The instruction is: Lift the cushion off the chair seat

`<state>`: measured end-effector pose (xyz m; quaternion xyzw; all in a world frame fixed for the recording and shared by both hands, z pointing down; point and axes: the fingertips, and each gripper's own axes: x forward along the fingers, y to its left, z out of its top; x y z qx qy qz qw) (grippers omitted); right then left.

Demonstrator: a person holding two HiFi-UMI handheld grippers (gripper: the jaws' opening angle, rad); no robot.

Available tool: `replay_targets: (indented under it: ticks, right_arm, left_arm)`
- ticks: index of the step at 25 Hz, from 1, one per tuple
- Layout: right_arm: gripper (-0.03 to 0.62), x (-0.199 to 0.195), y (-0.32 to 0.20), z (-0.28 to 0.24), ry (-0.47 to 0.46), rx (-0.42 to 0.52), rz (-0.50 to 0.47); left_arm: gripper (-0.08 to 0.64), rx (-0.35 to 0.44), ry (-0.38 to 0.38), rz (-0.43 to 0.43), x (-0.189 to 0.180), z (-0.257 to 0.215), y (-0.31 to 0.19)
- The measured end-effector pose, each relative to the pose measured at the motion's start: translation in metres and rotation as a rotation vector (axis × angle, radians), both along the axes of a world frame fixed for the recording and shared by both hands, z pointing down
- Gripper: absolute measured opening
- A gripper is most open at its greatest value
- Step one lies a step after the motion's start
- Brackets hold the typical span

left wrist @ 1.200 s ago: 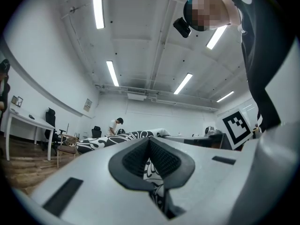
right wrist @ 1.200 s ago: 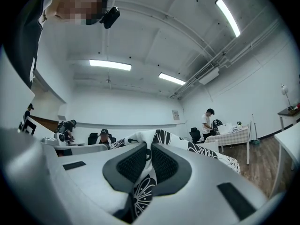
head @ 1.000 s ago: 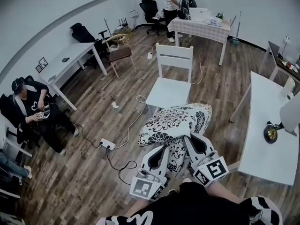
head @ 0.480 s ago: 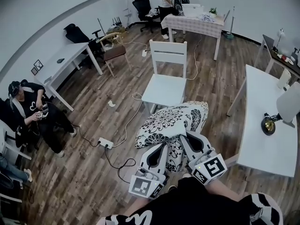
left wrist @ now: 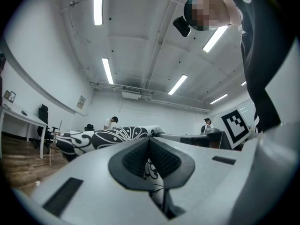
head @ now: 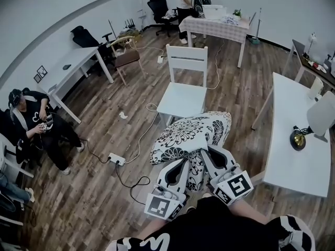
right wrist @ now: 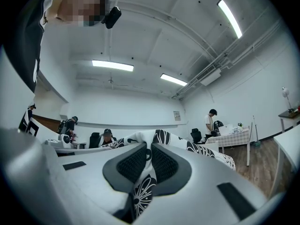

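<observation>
A black-and-white flowered cushion (head: 191, 134) hangs in the air in front of me, clear of the white chair (head: 184, 94), whose seat is bare. My left gripper (head: 185, 161) is shut on the cushion's near edge, and my right gripper (head: 208, 151) is shut on the same edge just to its right. In the left gripper view the patterned fabric (left wrist: 101, 137) is pinched in the left gripper (left wrist: 150, 142). The right gripper view shows the right gripper (right wrist: 149, 150) clamped on the cushion (right wrist: 180, 143) in the same way.
A white table (head: 293, 156) with a brass lamp (head: 297, 140) stands close at the right. A power strip (head: 116, 159) and cables lie on the wood floor at the left. A seated person (head: 34, 124), a desk (head: 73, 69) and a cloth-covered table (head: 217, 26) stand farther off.
The cushion stays held in both grippers, hardly moved. The view has shifted a little, and the person at the far table has slid mostly out of the top edge.
</observation>
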<state>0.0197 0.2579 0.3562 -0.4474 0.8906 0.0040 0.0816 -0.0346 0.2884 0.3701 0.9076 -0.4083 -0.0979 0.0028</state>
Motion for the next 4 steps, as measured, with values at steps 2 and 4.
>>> replay_targets:
  ticks: [2, 4]
  right_arm:
    - [0.035, 0.0006, 0.0012, -0.0006, -0.006, -0.003, 0.000]
    - [0.035, 0.0017, 0.0025, -0.0012, -0.011, -0.004, 0.000]
  left_arm:
    - [0.000, 0.004, -0.010, 0.000, 0.0009, 0.0000, 0.0016]
    - [0.000, 0.012, -0.017, -0.001, 0.0019, -0.0007, 0.0036]
